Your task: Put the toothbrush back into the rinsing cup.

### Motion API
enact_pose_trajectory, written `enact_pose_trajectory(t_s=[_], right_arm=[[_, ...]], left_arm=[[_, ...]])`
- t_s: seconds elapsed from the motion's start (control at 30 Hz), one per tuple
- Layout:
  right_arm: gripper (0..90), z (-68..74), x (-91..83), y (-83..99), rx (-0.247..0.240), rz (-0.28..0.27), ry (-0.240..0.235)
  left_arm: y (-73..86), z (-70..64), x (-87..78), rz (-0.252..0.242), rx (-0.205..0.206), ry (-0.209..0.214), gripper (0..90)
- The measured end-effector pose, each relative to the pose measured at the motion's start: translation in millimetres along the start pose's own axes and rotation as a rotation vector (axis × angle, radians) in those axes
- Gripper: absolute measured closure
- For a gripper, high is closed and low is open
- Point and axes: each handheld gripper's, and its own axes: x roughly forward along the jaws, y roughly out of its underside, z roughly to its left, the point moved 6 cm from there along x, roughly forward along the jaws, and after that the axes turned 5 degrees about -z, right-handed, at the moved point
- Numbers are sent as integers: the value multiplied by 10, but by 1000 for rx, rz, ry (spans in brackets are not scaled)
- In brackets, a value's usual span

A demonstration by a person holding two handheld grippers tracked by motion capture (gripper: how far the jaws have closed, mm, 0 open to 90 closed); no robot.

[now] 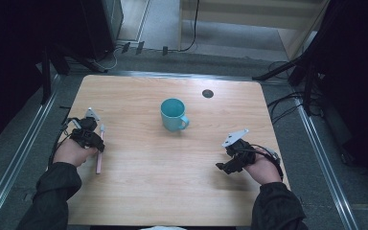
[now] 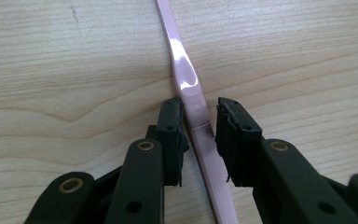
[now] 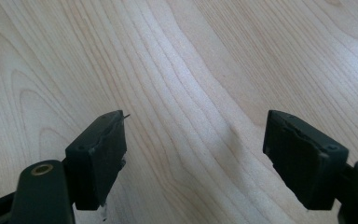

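A light wooden counter [image 1: 172,163] is seen from above. A teal mug [image 1: 173,114] stands upright near its centre, with the handle turned toward 4 o'clock. At the 9 o'clock side, a pink toothbrush [image 1: 99,151] lies flat, its head pointing toward 12 o'clock. The left gripper [image 2: 196,128] is held over the toothbrush handle [image 2: 193,100], which passes between its narrowly parted fingers [image 2: 170,128]. One finger appears to touch the handle while a slim gap remains at the other, though contact is hard to judge. At the 4 o'clock side, the right gripper [image 1: 231,160] is held low over bare wood, its fingers [image 3: 98,149] spread wide with nothing between them. A small dark round spot [image 1: 207,93] is seen toward 1 o'clock.
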Motion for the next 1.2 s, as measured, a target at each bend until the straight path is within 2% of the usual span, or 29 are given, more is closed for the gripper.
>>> enact_pose_trajectory(t_s=[0.13,0.23,0.3,0.37,0.67,0.83,0.93,1.0,1.07,1.1,1.2], right_arm=[[212,-4,-1,6,-2,3,1],[212,-1,0,5,0,4,3],[212,12,-1,1,7,3,1],[211,19,1,9,-7,10,2],[212,3,13,21,2,14,-2],[212,-6,19,24,-5,15,-1],[211,-10,23,20,-5,12,-5],[212,-10,29,17,-3,14,-5],[212,-6,28,20,-3,15,-1],[212,4,19,20,1,11,-4],[212,-3,3,19,6,2,0]], left_arm=[[0,-1,3,0,12,-9,712],[0,-14,6,-3,47,-32,780],[6,-40,7,-3,51,-23,796],[11,-50,11,-7,76,-28,830],[-6,-69,15,2,99,-43,838],[-9,-46,12,13,68,-5,840],[-15,-13,8,20,74,10,840],[-10,-12,-11,15,64,31,840],[-25,-39,-82,-27,51,67,841],[-25,-50,-129,-33,57,85,840],[-32,-64,-243,-82,61,107,840]])
